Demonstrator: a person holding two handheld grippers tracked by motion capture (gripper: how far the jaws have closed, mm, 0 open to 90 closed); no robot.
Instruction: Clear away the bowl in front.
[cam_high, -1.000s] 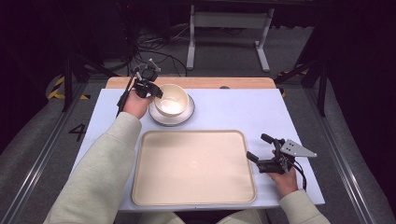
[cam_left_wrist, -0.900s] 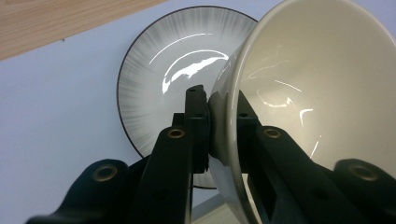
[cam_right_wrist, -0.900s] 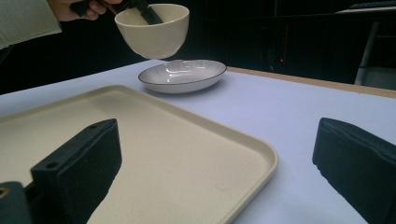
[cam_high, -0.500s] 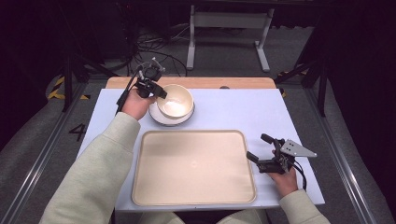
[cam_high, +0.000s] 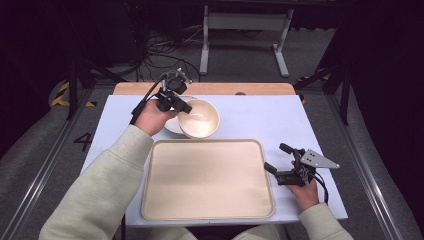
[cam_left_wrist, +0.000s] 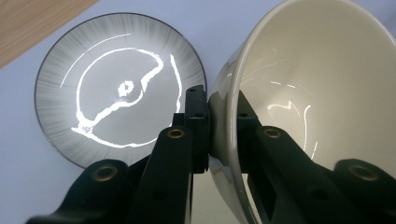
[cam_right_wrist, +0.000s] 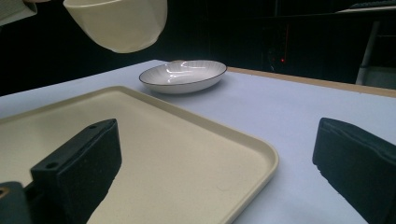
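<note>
Cream-glazed bowl (cam_left_wrist: 322, 93) hangs in the air, its rim clamped between the jaws of the left gripper (cam_left_wrist: 223, 126), one pad inside the wall and one outside. It is tilted, its mouth turned up and away from that gripper. Just beyond the jaws a grey-rimmed plate (cam_left_wrist: 119, 100) lies flat on the table (cam_high: 260, 117). Right gripper (cam_high: 285, 162) rests beside the tray (cam_high: 207, 177), jaws spread wide and empty.

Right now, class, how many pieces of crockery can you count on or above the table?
2. A cream bowl is held by its rim in the left gripper, lifted clear of the table. A white plate with a dark rim sits on the table beyond the tray. Nothing seems hidden.
</note>
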